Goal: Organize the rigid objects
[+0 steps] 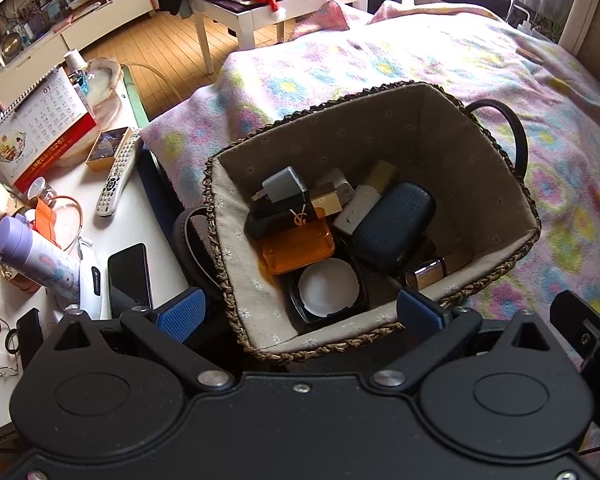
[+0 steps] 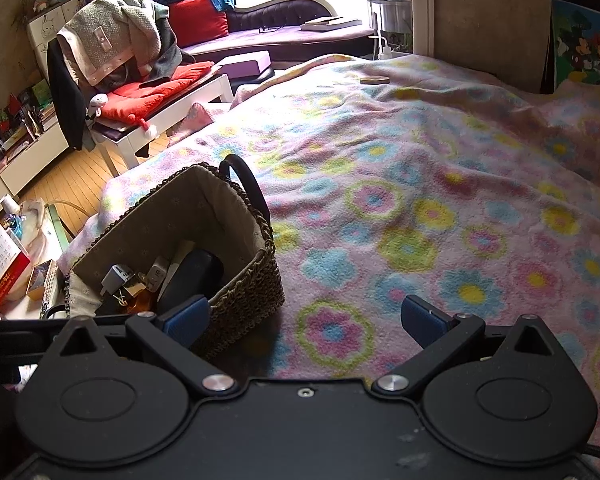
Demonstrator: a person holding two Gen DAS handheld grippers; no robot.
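Both the left gripper (image 1: 298,312) and right gripper (image 2: 304,318) were open and empty, and the hard, smooth glasses case (image 1: 392,224) just ahead looked light, best pinched across its middle.

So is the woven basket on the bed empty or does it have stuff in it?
Not empty: the basket holds a glasses case, charger and orange box.

A bed (image 2: 440,184) covered by a pink floral fleece blanket (image 1: 380,60) carried a woven basket (image 1: 496,280) near its foot corner, and a small round wooden disc (image 2: 374,79) lay well apart from it toward the headboard. Beside the bed, a white desk (image 1: 148,216) held a desk calendar (image 1: 40,128), a remote control (image 1: 118,174), a dark phone (image 1: 129,276) and a lilac bottle (image 1: 36,260) lying on its side.
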